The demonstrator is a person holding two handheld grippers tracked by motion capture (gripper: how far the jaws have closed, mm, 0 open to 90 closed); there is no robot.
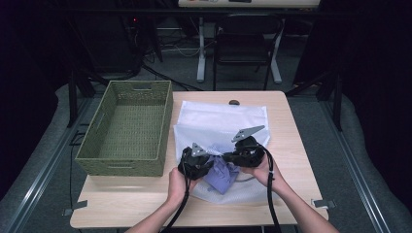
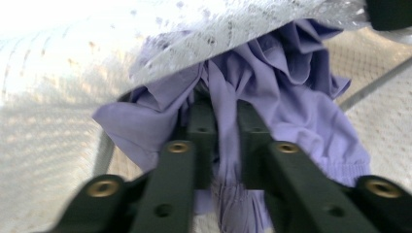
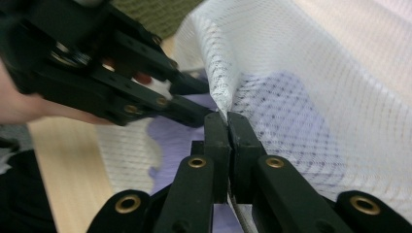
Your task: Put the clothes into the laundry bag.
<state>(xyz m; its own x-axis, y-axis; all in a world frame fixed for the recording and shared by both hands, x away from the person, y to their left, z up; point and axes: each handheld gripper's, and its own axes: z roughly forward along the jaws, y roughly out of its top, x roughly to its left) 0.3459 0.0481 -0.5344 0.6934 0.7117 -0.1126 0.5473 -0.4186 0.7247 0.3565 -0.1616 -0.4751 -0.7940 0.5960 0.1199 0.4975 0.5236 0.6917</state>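
Cloth [image 2: 291, 97] sat pinched in our left claw [image 2: 224, 121], just inside the mesh bag [image 3: 340, 73] mouth our right claw [image 3: 228, 124] gripped.

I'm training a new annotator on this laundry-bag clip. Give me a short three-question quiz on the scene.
1. True or false: the right gripper is shut on the edge of the white mesh bag.
2. What does the left gripper pinch? A) the green woven basket B) the purple garment C) a cable
3. Where does the basket stand relative to the mesh bag in the high view?

Key
1. True: its jaws are pressed together on the bag's rim.
2. B: a fold of purple cloth sits between its jaws.
3. To the bag's left, on the wooden table.
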